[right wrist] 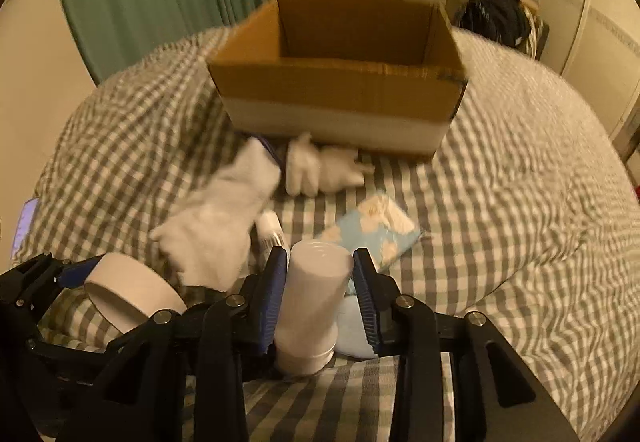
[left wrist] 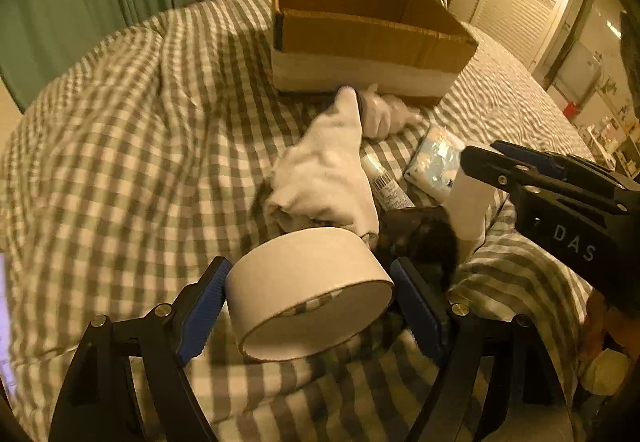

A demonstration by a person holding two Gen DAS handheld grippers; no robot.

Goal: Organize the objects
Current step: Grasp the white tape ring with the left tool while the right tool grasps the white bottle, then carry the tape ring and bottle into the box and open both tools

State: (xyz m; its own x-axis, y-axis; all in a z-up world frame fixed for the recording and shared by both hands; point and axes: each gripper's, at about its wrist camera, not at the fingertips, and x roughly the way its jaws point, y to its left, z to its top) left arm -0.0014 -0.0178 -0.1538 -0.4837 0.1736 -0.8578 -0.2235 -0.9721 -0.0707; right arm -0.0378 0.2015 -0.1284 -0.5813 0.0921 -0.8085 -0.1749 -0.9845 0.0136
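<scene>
Cardboard box [right wrist: 340,90] stands open on the checked bedspread [left wrist: 120,162]; what shows of its interior is bare. Left gripper [left wrist: 308,298] clamps a tape roll [left wrist: 308,282]; right gripper [right wrist: 320,282] clamps a white bottle [right wrist: 312,302]. Both are short of the box. Socks [right wrist: 224,234], tube [right wrist: 272,230] and tissue pack [right wrist: 380,234] remain before its near wall. Overhead approach appears unobstructed.

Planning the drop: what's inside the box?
The box shows bare cardboard inner walls; nothing pokes above the rim. Its near wall hides the floor, so low contents cannot be ruled out.
</scene>
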